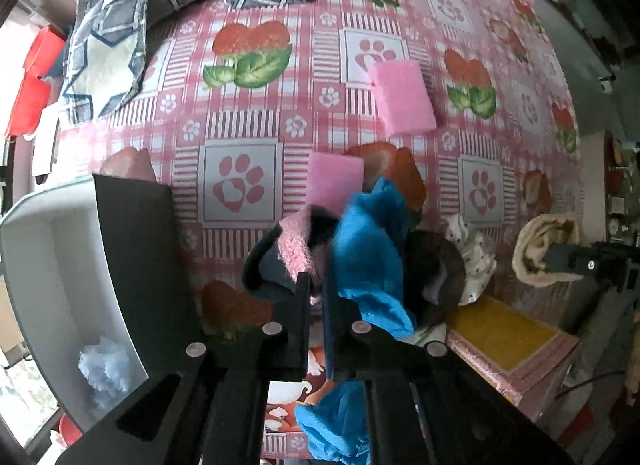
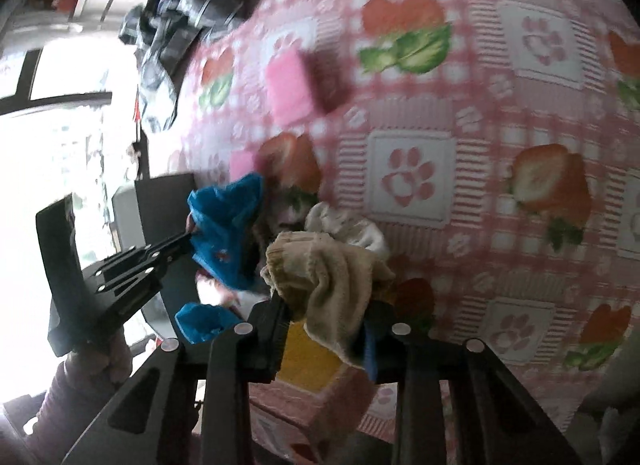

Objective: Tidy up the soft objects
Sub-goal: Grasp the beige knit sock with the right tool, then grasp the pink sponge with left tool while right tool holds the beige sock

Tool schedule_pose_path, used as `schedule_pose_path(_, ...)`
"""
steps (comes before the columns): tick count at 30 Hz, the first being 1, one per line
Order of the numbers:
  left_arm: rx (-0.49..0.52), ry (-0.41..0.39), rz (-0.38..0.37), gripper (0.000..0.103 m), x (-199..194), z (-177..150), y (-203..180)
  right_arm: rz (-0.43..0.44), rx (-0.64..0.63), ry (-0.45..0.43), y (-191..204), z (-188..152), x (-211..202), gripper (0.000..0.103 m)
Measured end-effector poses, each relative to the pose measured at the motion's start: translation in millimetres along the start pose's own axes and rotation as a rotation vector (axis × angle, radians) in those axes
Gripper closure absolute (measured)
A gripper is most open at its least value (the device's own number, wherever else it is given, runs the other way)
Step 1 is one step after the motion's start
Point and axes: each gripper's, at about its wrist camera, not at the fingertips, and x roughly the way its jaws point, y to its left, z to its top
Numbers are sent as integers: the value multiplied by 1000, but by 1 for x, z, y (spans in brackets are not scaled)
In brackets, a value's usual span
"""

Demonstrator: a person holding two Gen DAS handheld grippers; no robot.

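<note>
Blue cloth, limp and light, hangs pinched in the left gripper, while the right gripper clamps a bunched beige sock.

No legible text — no labels, brands or numbers anywhere.

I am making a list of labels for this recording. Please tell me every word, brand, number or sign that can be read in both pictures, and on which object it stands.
No readable text in either view.
Tablecloth: only printed pictures, paw prints, strawberries and flowers, no words.
Yellow-topped box: no lettering shows.
Red items at the table's edge: no lettering can be made out.
Right wrist view: too blurred to show small print.
</note>
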Motion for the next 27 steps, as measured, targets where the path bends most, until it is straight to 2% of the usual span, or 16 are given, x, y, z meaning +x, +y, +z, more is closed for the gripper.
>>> schedule_pose_path(5,8,-40,2,97,-12,10,-6,-24,65,-64,-22,4,-16,71)
schedule_pose_path(14,-15,-113,1,97,-32,34,-8,-53,132,-116,-49,2,-27,71)
schedule_pose_path(27,3,-154,-1,97,-52,10,-26,-70,114,-173,-45,-13,-43,71)
